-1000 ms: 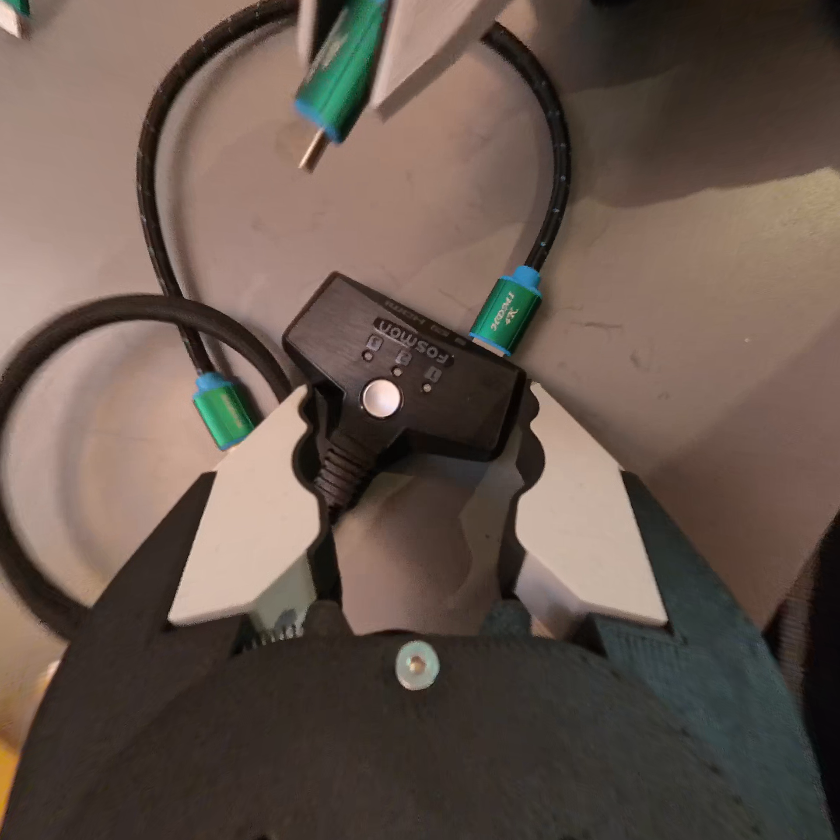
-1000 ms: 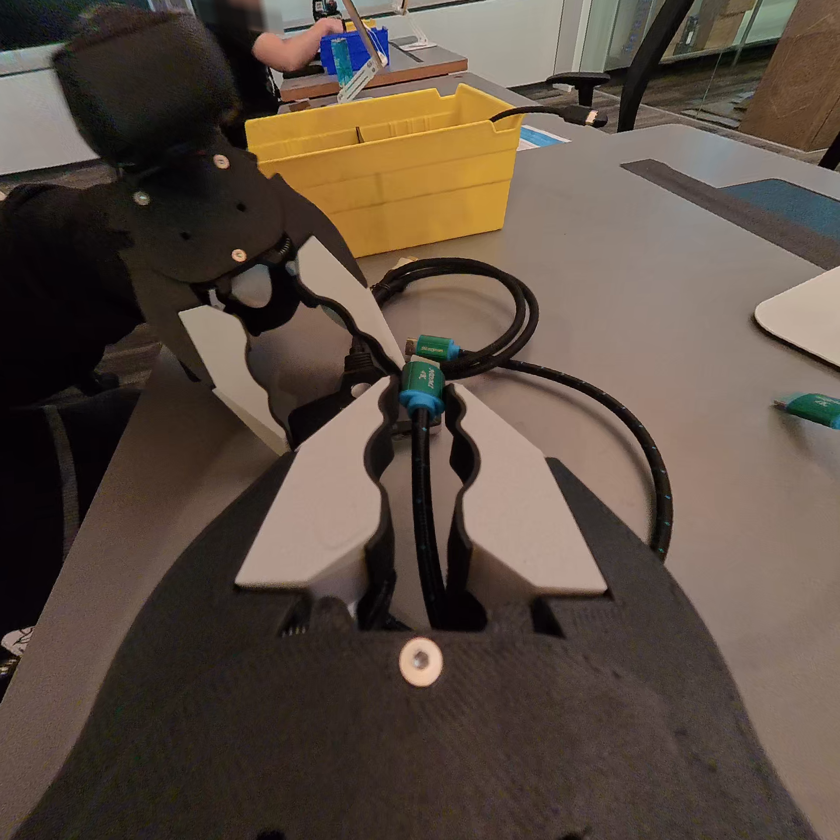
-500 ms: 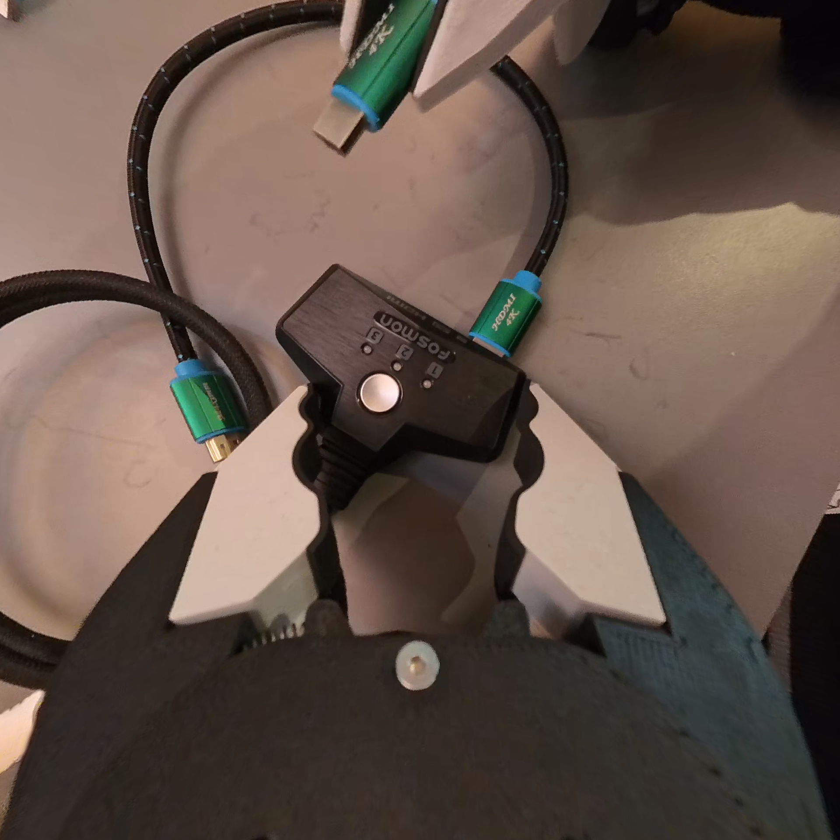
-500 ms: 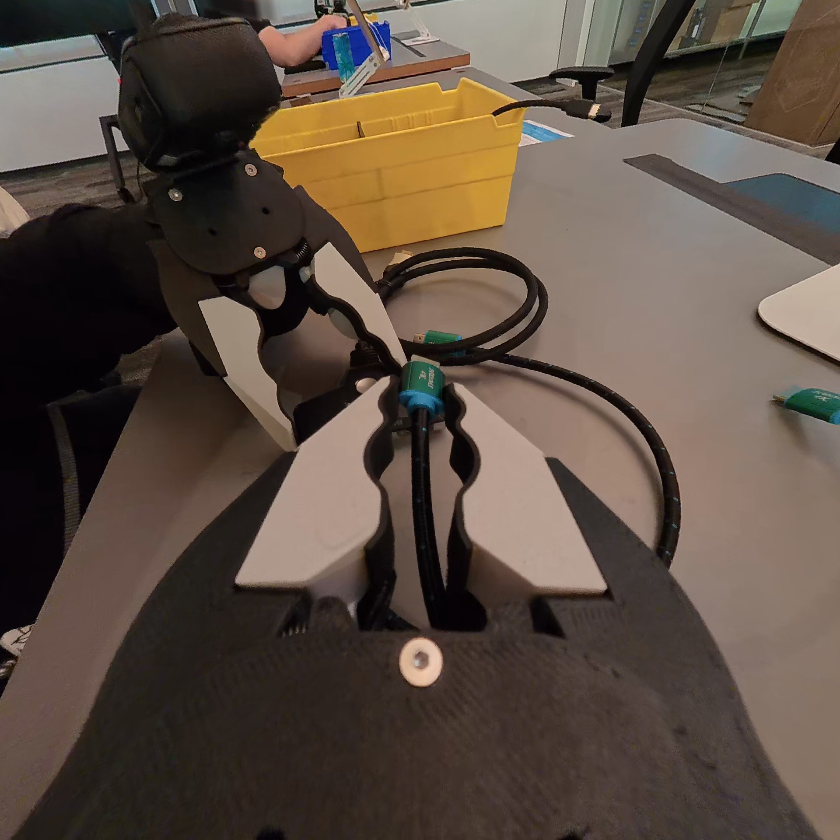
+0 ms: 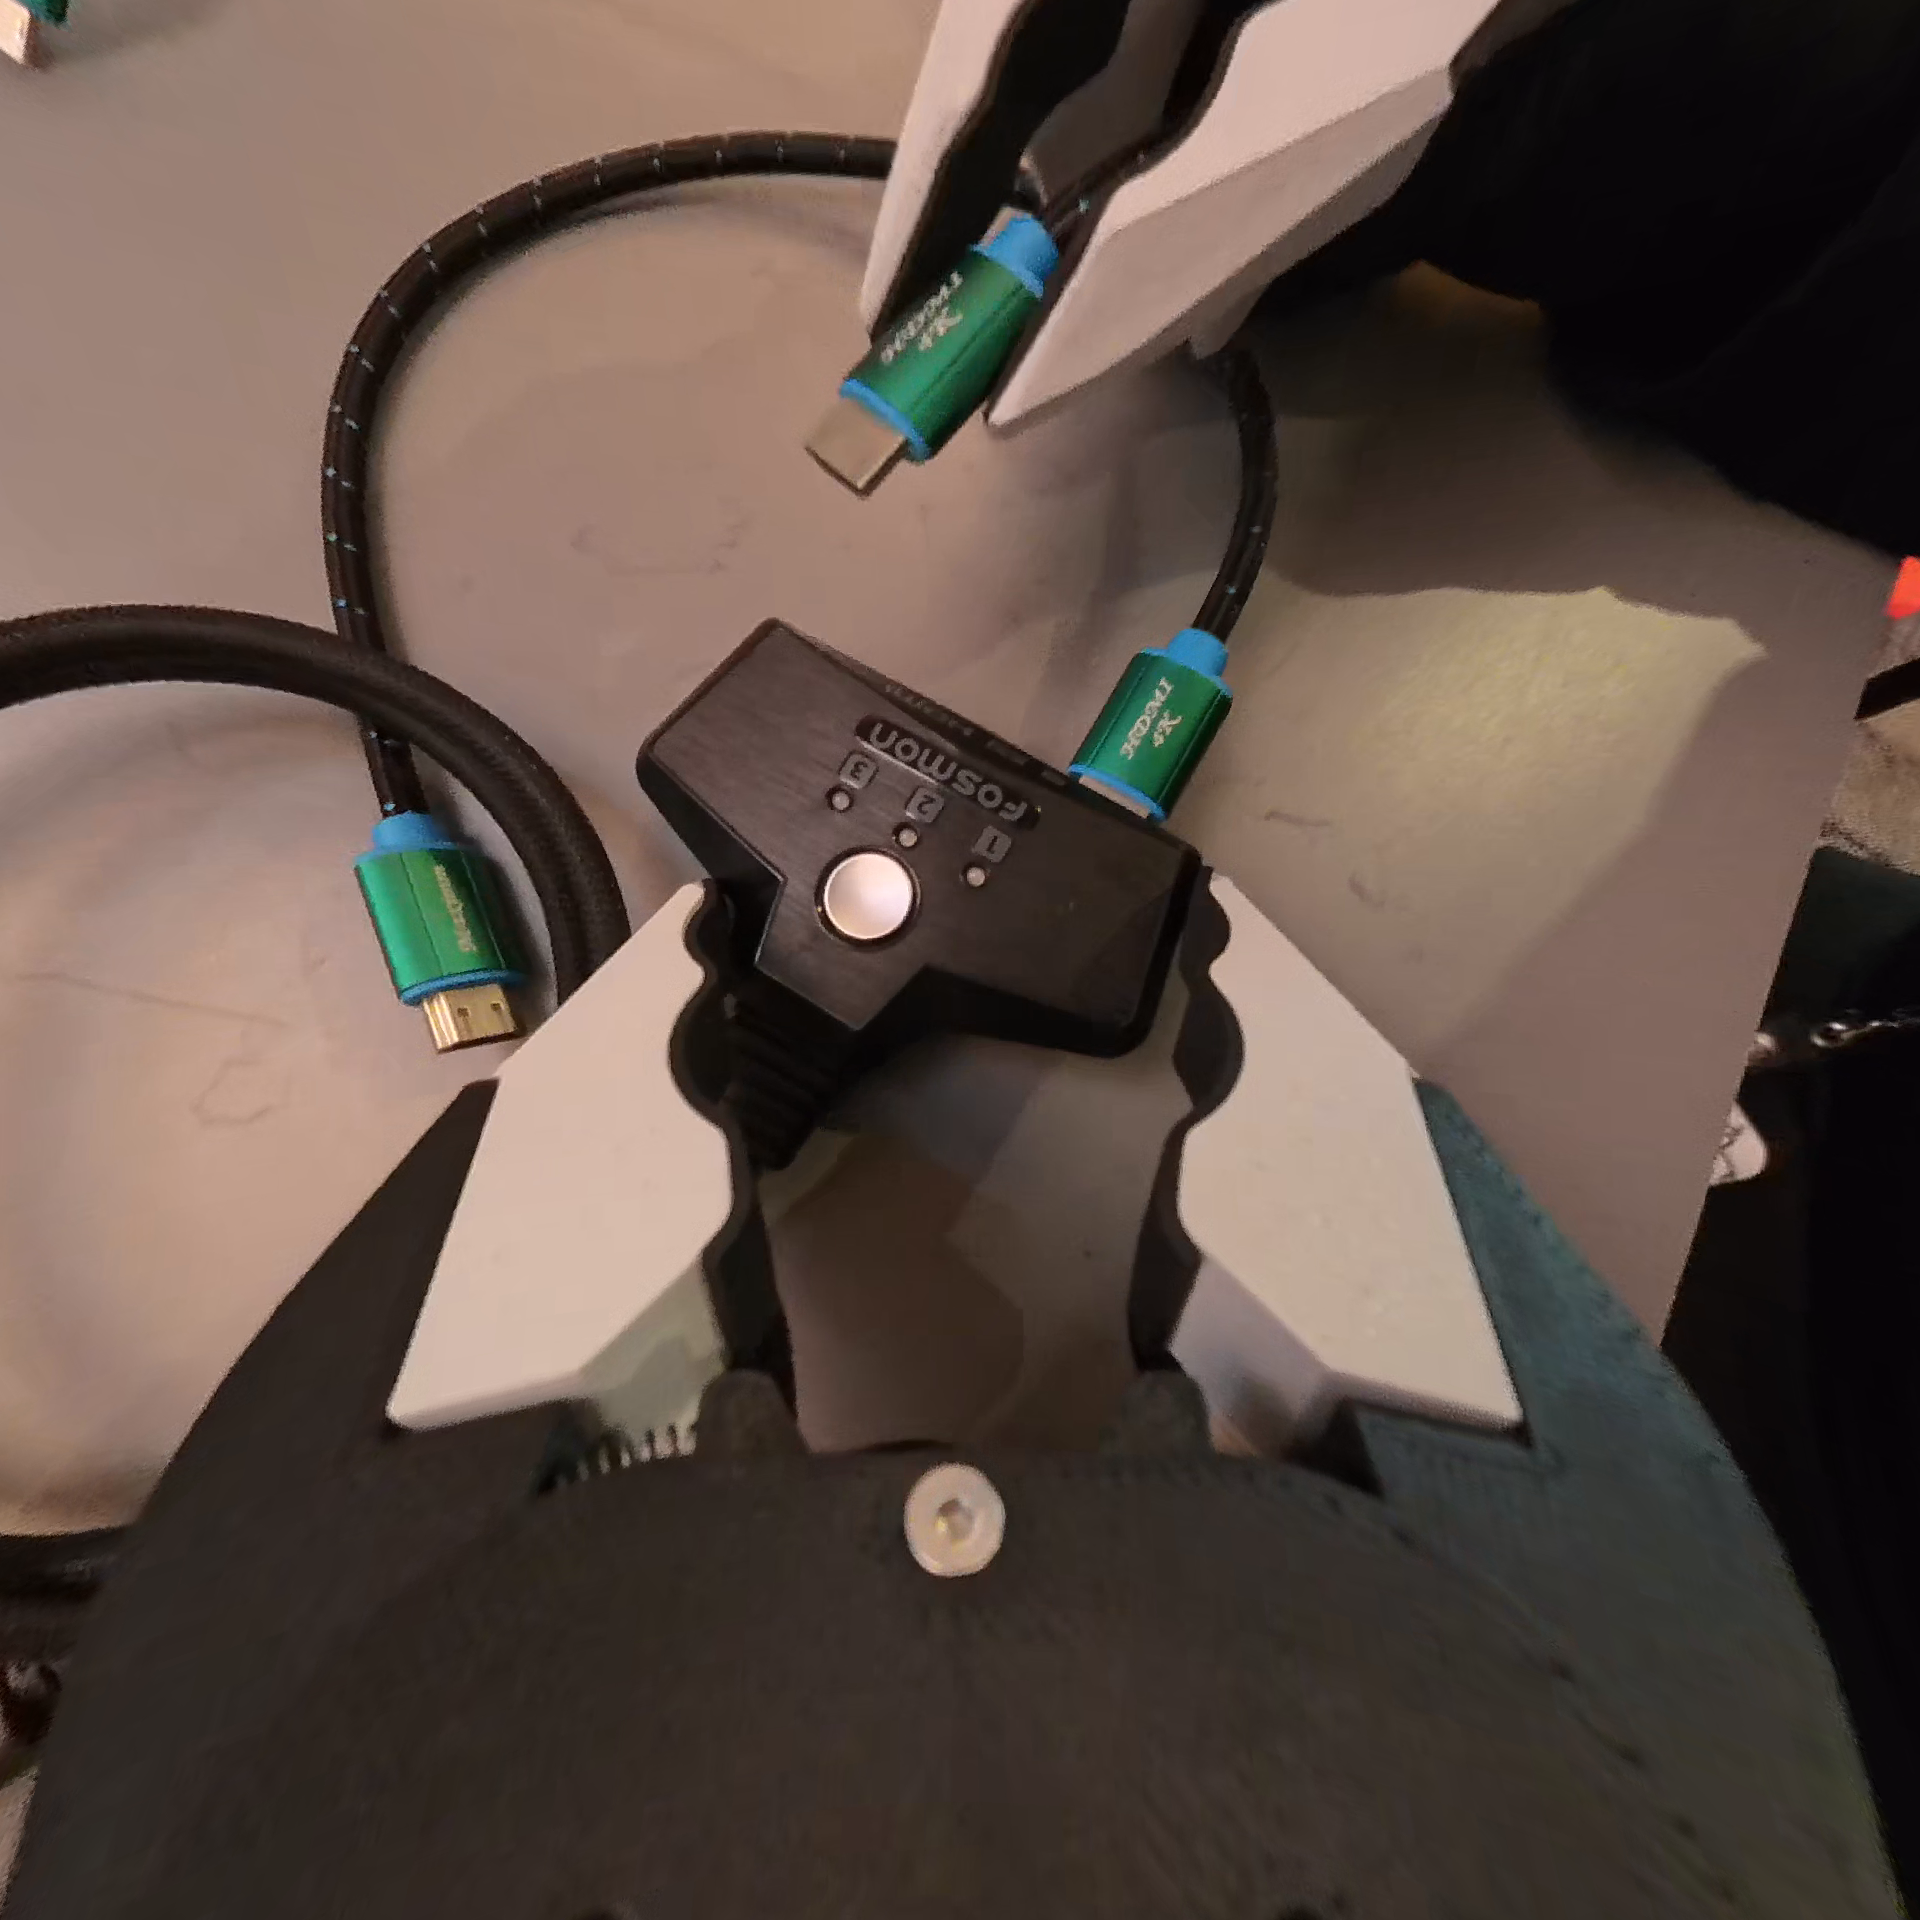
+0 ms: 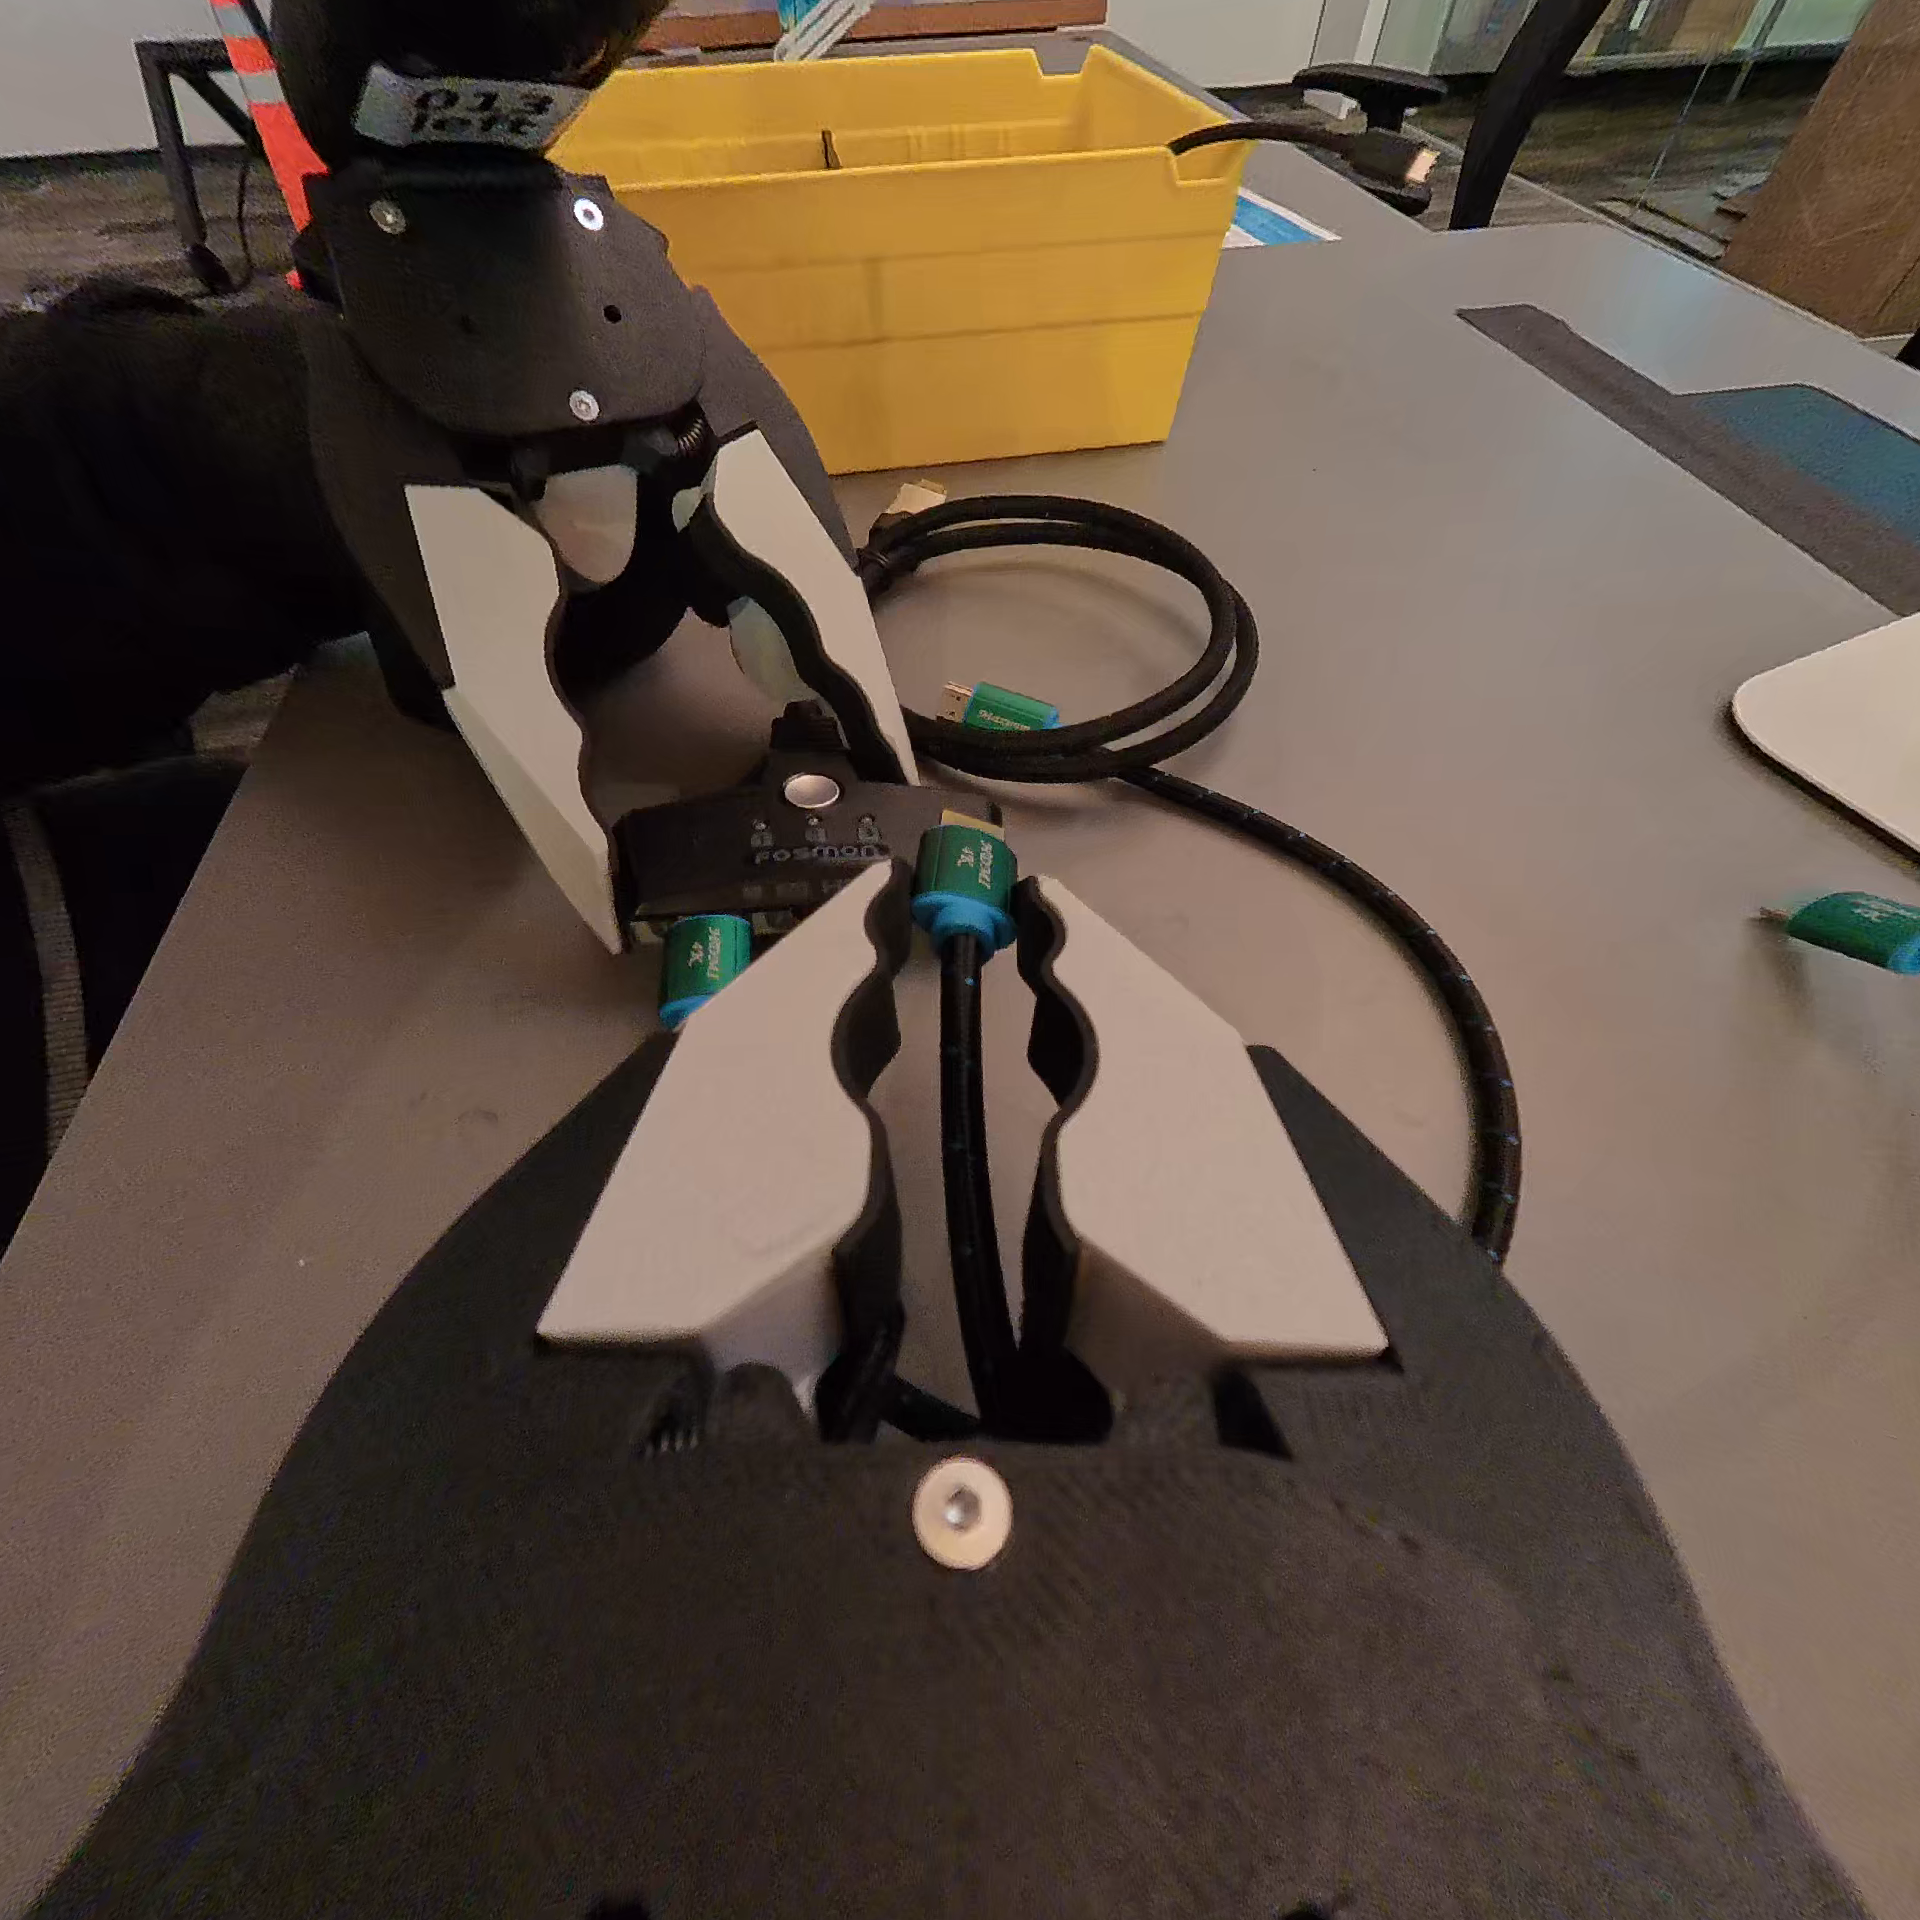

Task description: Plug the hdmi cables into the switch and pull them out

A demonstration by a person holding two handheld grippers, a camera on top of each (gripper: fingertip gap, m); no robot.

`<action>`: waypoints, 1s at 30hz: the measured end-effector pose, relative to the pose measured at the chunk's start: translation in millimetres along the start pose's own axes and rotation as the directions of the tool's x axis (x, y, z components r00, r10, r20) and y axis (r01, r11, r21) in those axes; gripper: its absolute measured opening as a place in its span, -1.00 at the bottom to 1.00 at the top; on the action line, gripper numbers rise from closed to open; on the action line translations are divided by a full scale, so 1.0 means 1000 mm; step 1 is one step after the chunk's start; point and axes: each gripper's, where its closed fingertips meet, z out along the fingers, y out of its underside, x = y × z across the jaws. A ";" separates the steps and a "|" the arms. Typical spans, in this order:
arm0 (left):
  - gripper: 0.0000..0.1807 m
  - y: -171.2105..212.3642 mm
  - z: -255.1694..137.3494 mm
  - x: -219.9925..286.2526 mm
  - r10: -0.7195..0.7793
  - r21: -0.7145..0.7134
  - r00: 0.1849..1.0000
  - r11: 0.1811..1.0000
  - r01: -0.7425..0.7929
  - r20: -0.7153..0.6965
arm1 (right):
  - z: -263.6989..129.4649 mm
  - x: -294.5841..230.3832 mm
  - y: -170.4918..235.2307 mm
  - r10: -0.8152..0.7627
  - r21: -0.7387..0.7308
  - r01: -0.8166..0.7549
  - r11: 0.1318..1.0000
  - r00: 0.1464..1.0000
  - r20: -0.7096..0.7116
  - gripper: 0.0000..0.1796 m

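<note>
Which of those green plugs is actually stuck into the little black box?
The green plug at the black box's far right corner. Another is held in the right gripper, and a third lies loose on the table.

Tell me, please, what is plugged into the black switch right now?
One green HDMI plug sits in a port of the switch, which the left claw grips. The right claw holds another plug short of it. The remaining ports are mostly hidden.

The switch (image 5: 914, 873) is black with a brushed sheen and a round silver button (image 5: 869, 896). Each HDMI plug (image 5: 940, 353) is metallic green with blue collars (its cable (image 6: 966, 1122) is black braid flecked blue). The tongs (image 6: 961, 894) are pale grey on black bodies. The desk (image 6: 1403, 582) is grey; the bin (image 6: 935, 249) is yellow.
</note>
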 end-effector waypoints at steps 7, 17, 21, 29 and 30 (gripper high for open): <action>-0.06 -0.005 -0.005 0.002 -0.015 0.053 0.999 0.998 0.017 -0.038 | -0.001 -0.001 0.001 -0.025 -0.020 0.025 0.999 1.000 0.004 -0.81; -0.07 -0.009 -0.010 0.004 -0.030 0.105 0.997 0.994 0.037 -0.074 | 0.003 -0.007 0.005 -0.058 -0.039 0.059 0.997 0.998 0.030 -0.81; -0.07 -0.010 -0.012 0.004 -0.034 0.120 0.996 0.992 0.044 -0.087 | 0.002 -0.006 0.004 -0.057 -0.035 0.058 0.998 0.998 0.031 -0.81; -0.07 -0.013 -0.016 0.005 -0.028 0.155 0.994 0.987 0.044 -0.105 | -0.001 -0.003 -0.001 -0.107 -0.064 0.108 0.992 0.994 0.013 -0.80; -0.07 -0.013 -0.016 0.005 -0.028 0.156 0.994 0.987 0.045 -0.105 | -0.001 -0.003 -0.002 -0.114 -0.068 0.114 0.991 0.993 0.010 -0.80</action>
